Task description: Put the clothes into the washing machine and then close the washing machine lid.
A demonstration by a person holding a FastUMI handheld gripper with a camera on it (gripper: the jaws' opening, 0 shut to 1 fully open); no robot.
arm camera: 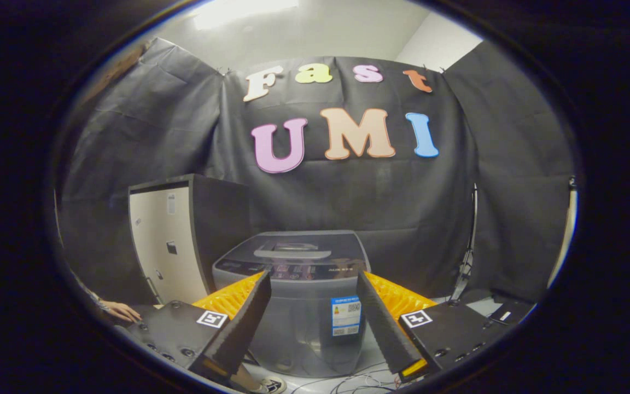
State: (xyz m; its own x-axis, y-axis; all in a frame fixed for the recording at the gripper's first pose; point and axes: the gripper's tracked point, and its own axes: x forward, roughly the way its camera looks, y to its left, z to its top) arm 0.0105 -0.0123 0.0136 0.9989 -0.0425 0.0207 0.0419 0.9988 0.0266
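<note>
Gripper fingers apart, empty; washing machine beyond them, lid down. Cabinet close left; machine base hidden.

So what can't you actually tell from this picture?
- Inside of the washing machine: its lid lies shut over the drum, gripper view.
- Clothes: I cannot tell where they are.
- The sticker on the machine's front: too small to make out.
- The person: just a hand beside the cabinet; the rest is cut off.
- The open gripper holds nothing.
</note>
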